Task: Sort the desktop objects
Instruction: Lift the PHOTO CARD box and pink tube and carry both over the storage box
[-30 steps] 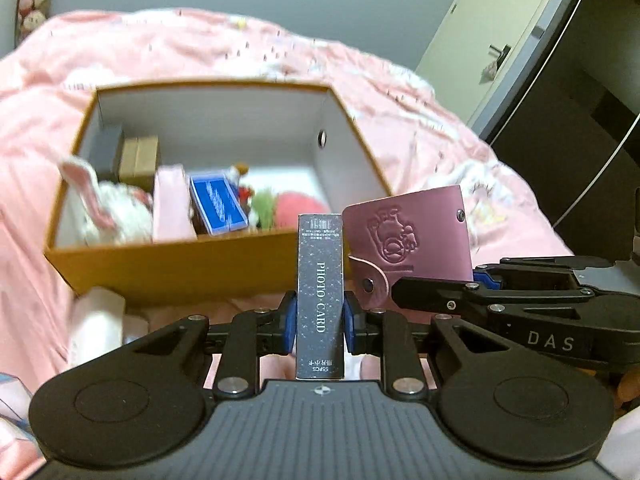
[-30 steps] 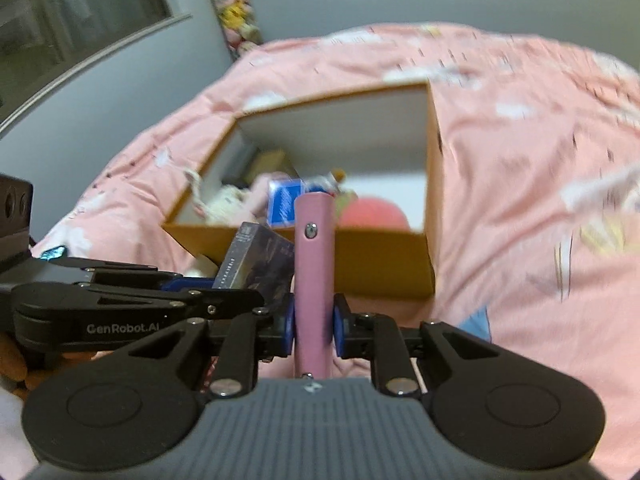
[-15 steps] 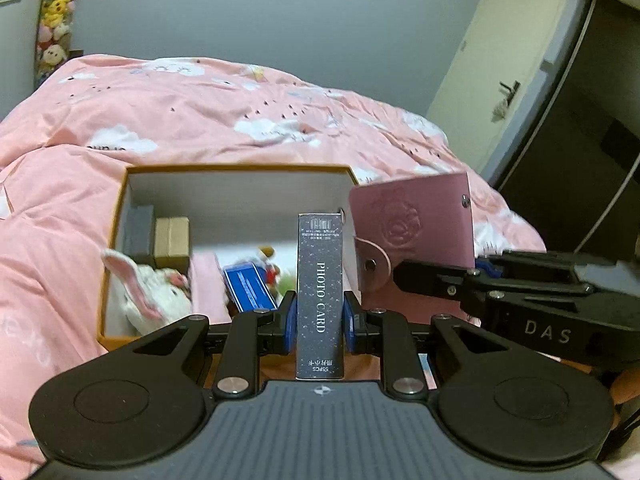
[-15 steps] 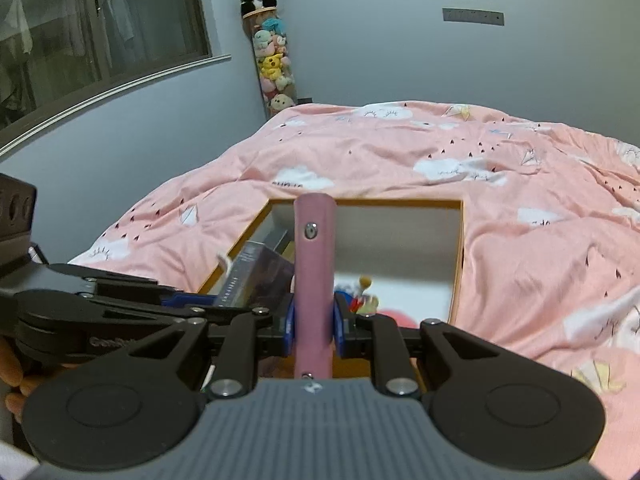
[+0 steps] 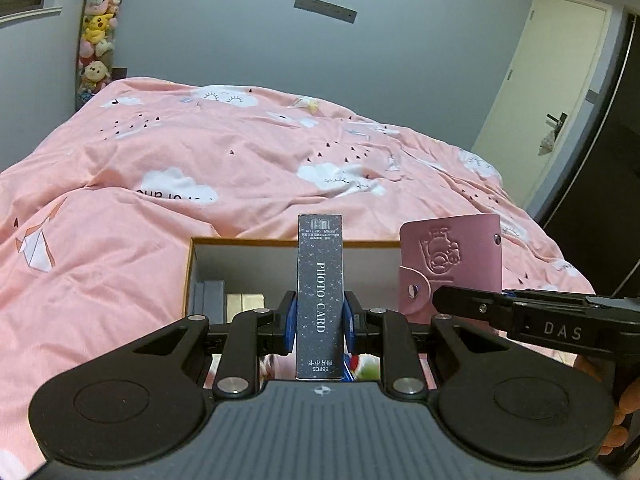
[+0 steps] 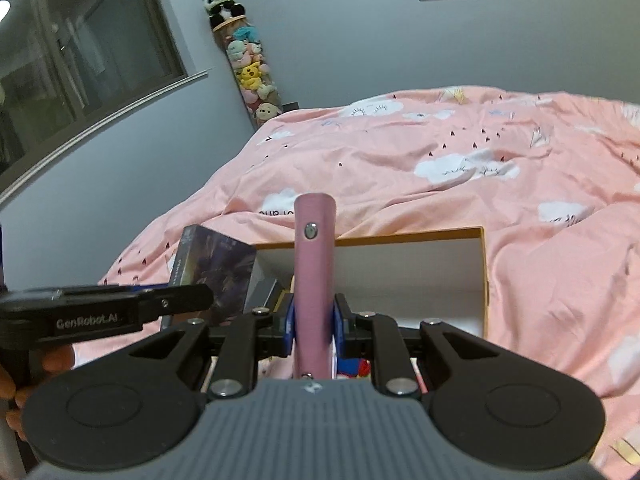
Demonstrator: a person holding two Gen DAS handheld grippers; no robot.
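Observation:
My left gripper (image 5: 319, 320) is shut on a dark "PHOTO CARD" box (image 5: 320, 280), held upright. It also shows in the right wrist view (image 6: 216, 272). My right gripper (image 6: 314, 320) is shut on a pink snap-button card wallet (image 6: 314, 276), seen edge-on; in the left wrist view the wallet (image 5: 452, 264) shows its embossed face. Both items are held above the near side of an open orange box (image 6: 482, 268) with a white inside, which lies on the pink bed. Its contents are mostly hidden behind the grippers.
In the box I see dark grey and tan small boxes (image 5: 228, 300) at the left. The pink cloud-print quilt (image 5: 200, 160) spreads all around. A column of plush toys (image 6: 248, 68) stands by the far wall. A door (image 5: 552, 80) is at the right.
Both grippers have risen and tilted up with their items still held. The box has dropped low in both views and the far wall has come into view.

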